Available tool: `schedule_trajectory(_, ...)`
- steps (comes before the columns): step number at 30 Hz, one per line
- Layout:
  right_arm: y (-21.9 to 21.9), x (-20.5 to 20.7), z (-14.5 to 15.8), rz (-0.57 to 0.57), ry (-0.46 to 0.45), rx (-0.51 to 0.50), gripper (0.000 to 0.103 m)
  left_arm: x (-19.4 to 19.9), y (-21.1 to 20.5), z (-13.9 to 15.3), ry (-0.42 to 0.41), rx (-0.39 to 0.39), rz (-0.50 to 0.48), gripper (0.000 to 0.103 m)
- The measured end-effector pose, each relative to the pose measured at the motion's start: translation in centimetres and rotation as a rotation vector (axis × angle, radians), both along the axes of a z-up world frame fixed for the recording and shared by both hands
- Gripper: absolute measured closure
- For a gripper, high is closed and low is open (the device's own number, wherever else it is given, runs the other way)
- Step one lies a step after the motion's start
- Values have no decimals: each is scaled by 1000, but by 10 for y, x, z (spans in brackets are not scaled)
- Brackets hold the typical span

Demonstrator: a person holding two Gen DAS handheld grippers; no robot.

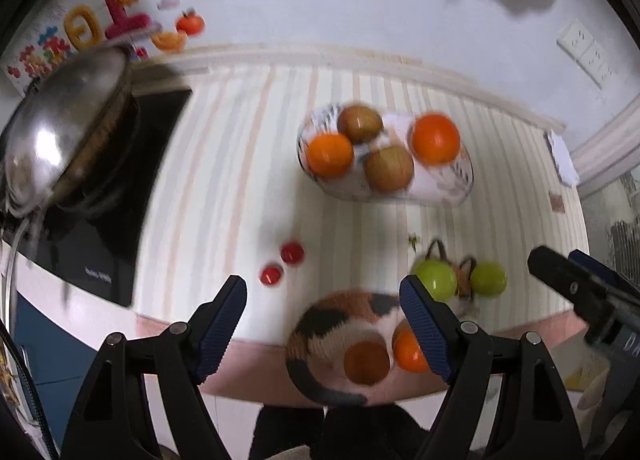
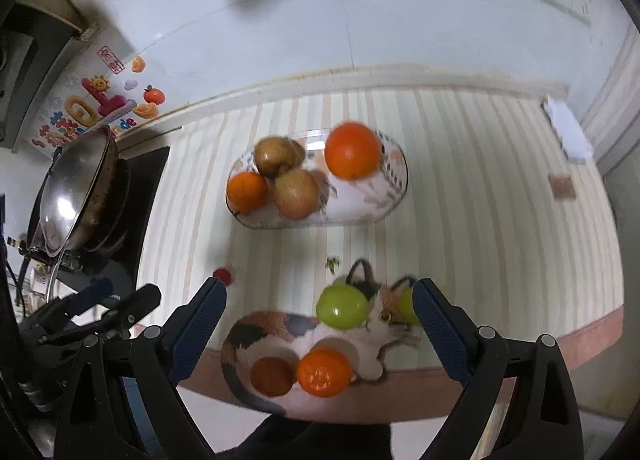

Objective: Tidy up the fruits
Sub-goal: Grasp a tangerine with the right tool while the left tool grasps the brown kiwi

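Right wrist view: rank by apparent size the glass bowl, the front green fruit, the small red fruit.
1. glass bowl, by far the largest.
2. front green fruit.
3. small red fruit, smallest, partly hidden behind a fingertip.

The green fruit sits nearer the camera than the bowl, yet still looks much smaller.

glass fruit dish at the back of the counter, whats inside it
The oval clear glass dish holds two round oranges, one at its left end and one at its right, plus two brownish round fruits. Anything beneath them is hidden.
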State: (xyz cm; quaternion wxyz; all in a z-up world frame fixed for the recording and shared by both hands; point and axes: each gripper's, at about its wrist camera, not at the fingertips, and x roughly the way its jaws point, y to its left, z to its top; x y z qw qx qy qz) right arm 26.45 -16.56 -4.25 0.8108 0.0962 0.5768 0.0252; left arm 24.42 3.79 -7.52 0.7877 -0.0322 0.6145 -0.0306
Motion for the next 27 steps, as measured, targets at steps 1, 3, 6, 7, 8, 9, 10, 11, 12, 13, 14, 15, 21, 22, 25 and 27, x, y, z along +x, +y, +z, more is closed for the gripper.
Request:
schedule_trajectory(1,-5,-3,-7,-12,20,14,7,-3,-4,-10,29,1,-10,25)
schedule_trajectory(3,-16,-8,-24,-33,62,43,7,-11,-14,-34,103,0,-34,25)
schedule_trajectory(6,-33,-20,-55,-71,133,94,7,-21,-31,-74,205,2,-82,25)
schedule_trajectory(7,-38,-25,-66,-87,158,111,7,-23,-36,-91,244,-5,-96,25)
schedule_trajectory(8,-42,-28,-76,-101,178,125,7,-24,-39,-102,278,-7,-103,25)
schedule_trajectory(9,-46,-31,-86,-115,200,142,7,-24,-44,-116,323,-18,-114,25)
schedule_trajectory(10,-50,-35,-97,-126,222,163,7,-25,-47,-129,358,-42,-118,25)
schedule_trajectory(11,-52,-37,-104,-132,237,179,7,-25,-48,-138,378,-51,-118,25)
schedule_trajectory(12,-53,-39,-111,-135,252,193,7,-25,-50,-145,395,-56,-119,25)
schedule_trajectory(13,-54,-41,-118,-137,265,200,7,-25,-51,-151,407,-74,-116,27)
schedule_trajectory(14,-54,-43,-123,-138,273,201,7,-25,-50,-154,403,-89,-103,29)
schedule_trajectory(15,-55,-45,-129,-140,284,207,7,-24,-49,-156,397,-95,-95,42)
schedule_trajectory(21,-47,-45,-153,-113,344,268,7,-25,-48,-156,367,-61,-103,53)
schedule_trajectory(22,-43,-44,-160,-99,363,279,7,-25,-47,-155,358,-39,-107,53)
schedule_trajectory(25,-31,-43,-177,-80,419,307,7,-22,-31,-152,332,18,-85,53)
schedule_trajectory(27,-20,-41,-189,-58,442,302,8,-18,-17,-152,338,10,-50,53)
